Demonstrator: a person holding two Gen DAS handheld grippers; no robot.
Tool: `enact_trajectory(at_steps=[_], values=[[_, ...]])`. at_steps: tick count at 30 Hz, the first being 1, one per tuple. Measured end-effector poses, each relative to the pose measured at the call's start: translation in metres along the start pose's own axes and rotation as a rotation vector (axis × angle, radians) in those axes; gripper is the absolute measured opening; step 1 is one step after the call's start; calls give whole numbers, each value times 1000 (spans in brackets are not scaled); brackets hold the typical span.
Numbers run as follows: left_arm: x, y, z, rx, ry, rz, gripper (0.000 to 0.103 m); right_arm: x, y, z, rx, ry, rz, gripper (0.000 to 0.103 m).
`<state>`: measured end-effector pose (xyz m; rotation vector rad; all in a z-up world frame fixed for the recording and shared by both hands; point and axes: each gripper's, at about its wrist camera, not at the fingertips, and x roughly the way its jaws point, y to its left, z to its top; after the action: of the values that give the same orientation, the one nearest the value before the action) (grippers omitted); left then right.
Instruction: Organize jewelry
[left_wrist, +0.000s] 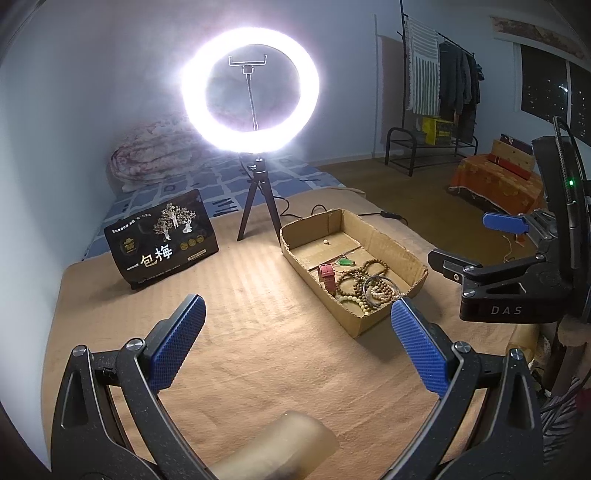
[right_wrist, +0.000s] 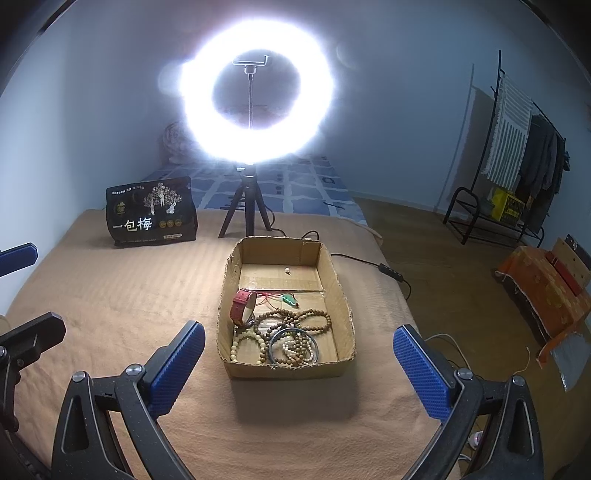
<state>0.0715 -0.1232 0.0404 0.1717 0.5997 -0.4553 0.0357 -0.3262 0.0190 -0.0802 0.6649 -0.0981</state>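
Observation:
A shallow cardboard box (right_wrist: 341, 295) (left_wrist: 391, 243) sits on the tan blanket. It holds a red-strapped watch (right_wrist: 242, 306) (left_wrist: 327, 274), a green pendant on a red cord (right_wrist: 289, 299) (left_wrist: 346, 262), brown bead strands (right_wrist: 314, 320) (left_wrist: 360, 275), a pale bead bracelet (right_wrist: 248, 341), a metal bangle (right_wrist: 293, 345) (left_wrist: 376, 291) and a small pearl (right_wrist: 287, 271) (left_wrist: 325, 242). My left gripper (left_wrist: 297, 345) is open and empty, left of the box. My right gripper (right_wrist: 297, 365) is open and empty, just in front of the box. The right gripper also shows in the left wrist view (left_wrist: 472, 245).
A lit ring light on a small tripod (right_wrist: 243, 210) (left_wrist: 258, 206) stands behind the box. A black snack bag (right_wrist: 151, 212) (left_wrist: 162, 238) stands at the back left. A cable (right_wrist: 369, 264) runs off the right side. The bed edge drops to the floor on the right.

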Motion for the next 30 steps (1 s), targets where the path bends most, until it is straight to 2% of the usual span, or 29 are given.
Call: enact_trajectory(at_steps=[30], values=[[0,-1,-1,6,-6,20,102,2,0,-4,-9,10,6,103]])
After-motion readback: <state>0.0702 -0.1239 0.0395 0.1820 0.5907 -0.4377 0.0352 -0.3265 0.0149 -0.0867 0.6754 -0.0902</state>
